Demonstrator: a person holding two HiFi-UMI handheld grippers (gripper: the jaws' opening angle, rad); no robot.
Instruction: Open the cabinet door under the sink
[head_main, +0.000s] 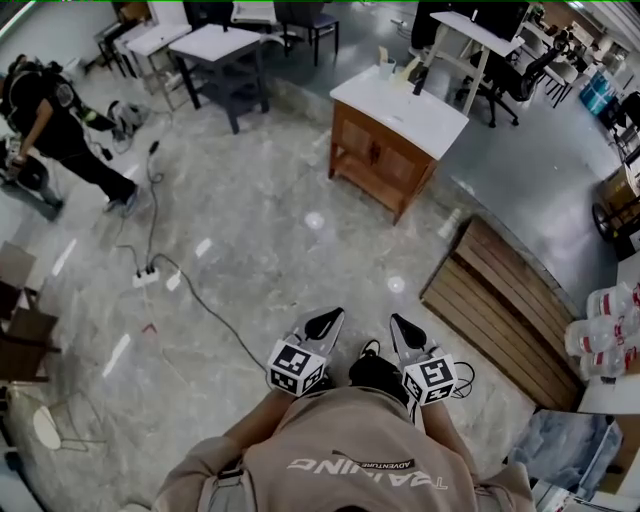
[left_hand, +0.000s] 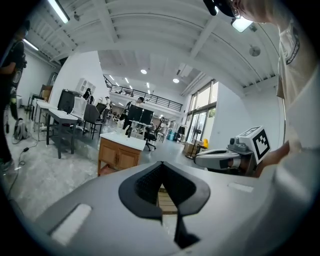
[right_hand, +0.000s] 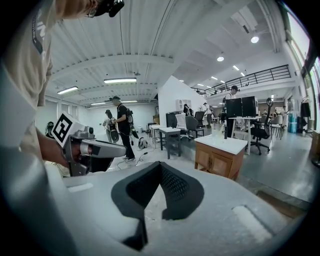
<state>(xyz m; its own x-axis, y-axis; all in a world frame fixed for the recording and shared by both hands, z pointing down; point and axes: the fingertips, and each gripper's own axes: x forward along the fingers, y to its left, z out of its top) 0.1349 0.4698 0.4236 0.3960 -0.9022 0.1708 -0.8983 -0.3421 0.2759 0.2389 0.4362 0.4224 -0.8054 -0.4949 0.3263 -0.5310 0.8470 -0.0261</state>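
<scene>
The wooden sink cabinet (head_main: 385, 150) with a white top stands well ahead across the floor, its two doors (head_main: 388, 162) closed. The left gripper view shows the cabinet (left_hand: 119, 155) far off, and in the right gripper view the cabinet (right_hand: 220, 157) looks just as distant. My left gripper (head_main: 325, 322) and right gripper (head_main: 400, 325) are held side by side close to my body, pointing toward the cabinet. Both are shut with nothing between the jaws. Seen from its own camera, the left gripper (left_hand: 161, 165) has its pads meeting at the tip. The right gripper (right_hand: 161, 165) looks the same.
A wooden pallet (head_main: 500, 310) lies on the floor to the right. A cable and power strip (head_main: 147, 277) run across the floor at left. A person (head_main: 50, 120) bends at the far left. Tables (head_main: 225, 50) and chairs stand beyond. Packed water bottles (head_main: 610, 320) sit at the right edge.
</scene>
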